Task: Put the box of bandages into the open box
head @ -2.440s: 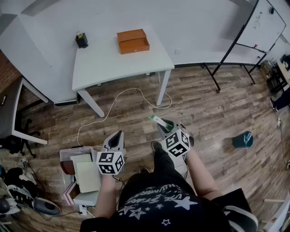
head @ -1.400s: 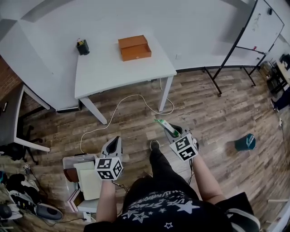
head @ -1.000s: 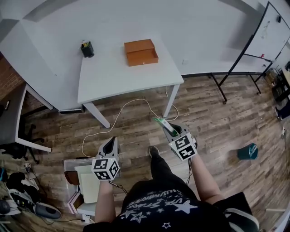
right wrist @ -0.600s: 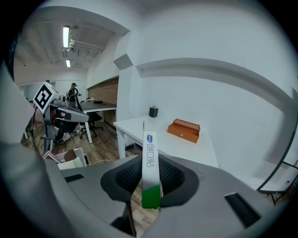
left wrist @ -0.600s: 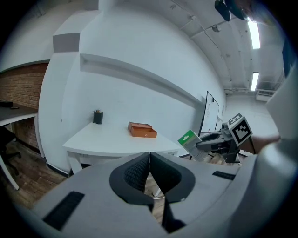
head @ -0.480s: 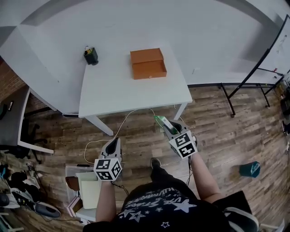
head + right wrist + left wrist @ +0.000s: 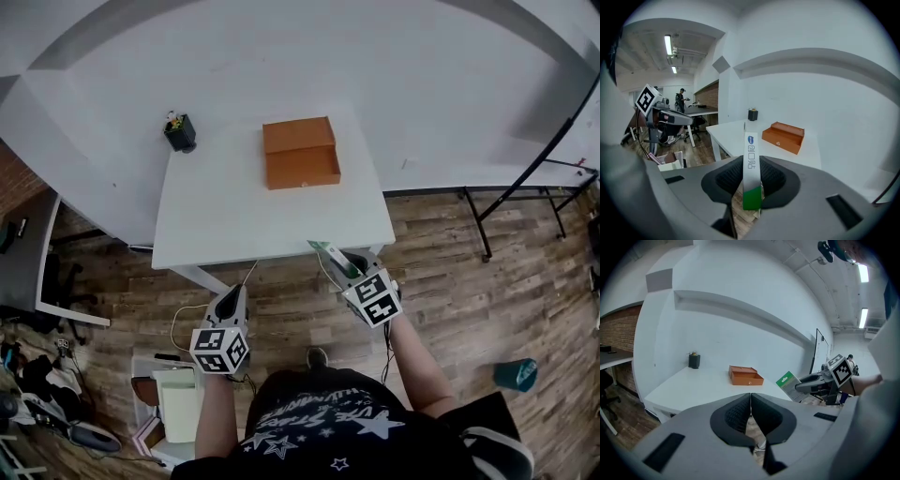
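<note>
One risk: the right tool (image 7: 345,267), off the table's (image 7: 239,211) near edge, pinches the bandage box (image 7: 326,252) by its end, so it may pivot loose reaching the open box (image 7: 300,155) at the far edge; left tool (image 7: 234,292) is closed, empty.

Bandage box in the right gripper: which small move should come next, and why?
Probably carry it forward over the table toward the orange box. The right gripper holds the bandage box at the table's near edge; the orange box lies farther back, apart.
</note>
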